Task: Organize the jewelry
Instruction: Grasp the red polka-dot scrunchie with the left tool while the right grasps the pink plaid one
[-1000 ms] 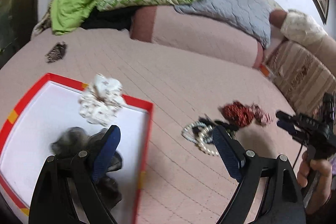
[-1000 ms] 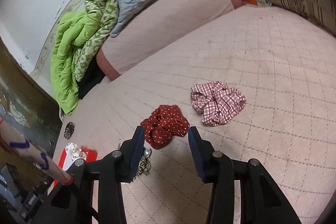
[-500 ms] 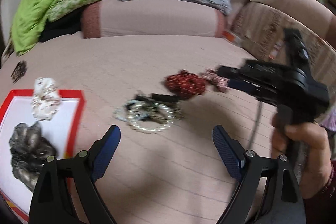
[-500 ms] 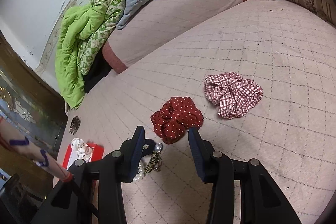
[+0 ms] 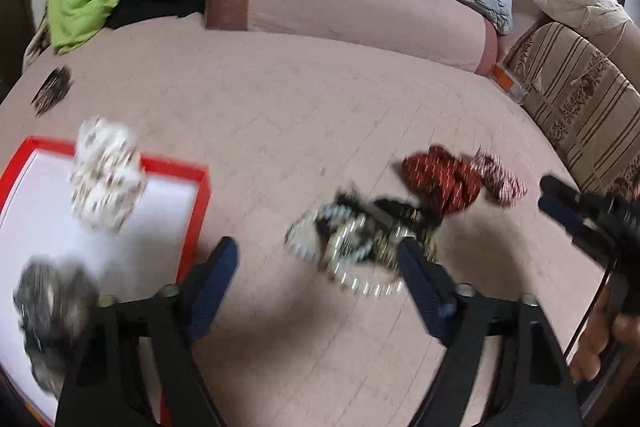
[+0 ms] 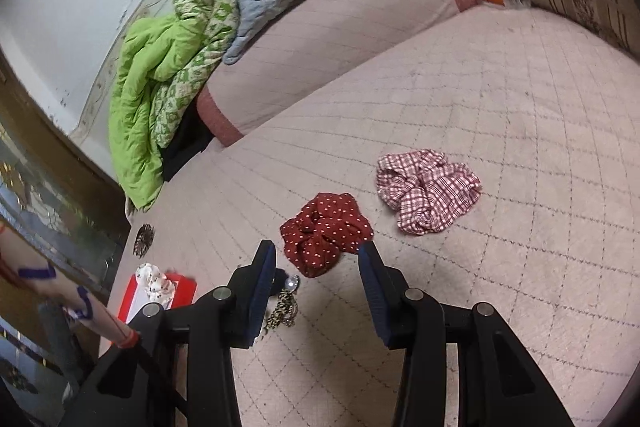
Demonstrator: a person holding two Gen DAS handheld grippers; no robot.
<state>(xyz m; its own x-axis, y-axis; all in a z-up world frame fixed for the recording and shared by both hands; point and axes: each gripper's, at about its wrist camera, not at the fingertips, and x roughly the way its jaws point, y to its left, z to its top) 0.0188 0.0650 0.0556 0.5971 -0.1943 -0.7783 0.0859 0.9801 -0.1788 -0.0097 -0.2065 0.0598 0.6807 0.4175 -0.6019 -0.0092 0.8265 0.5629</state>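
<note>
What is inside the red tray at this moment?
Inside the red tray: a grey scrunchie, and a white scrunchie over its far rim. The tongs' arms hide the near corner.

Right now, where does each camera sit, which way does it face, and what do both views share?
Left wrist: on the left gripper, looking down at the bead pile and red tray; its closing jaws hold nothing; the right gripper and hand show.
Right wrist: on the right gripper, facing the red scrunchie and plaid scrunchie; a forearm shows.
Shared: both scrunchies, beads, tray.
</note>
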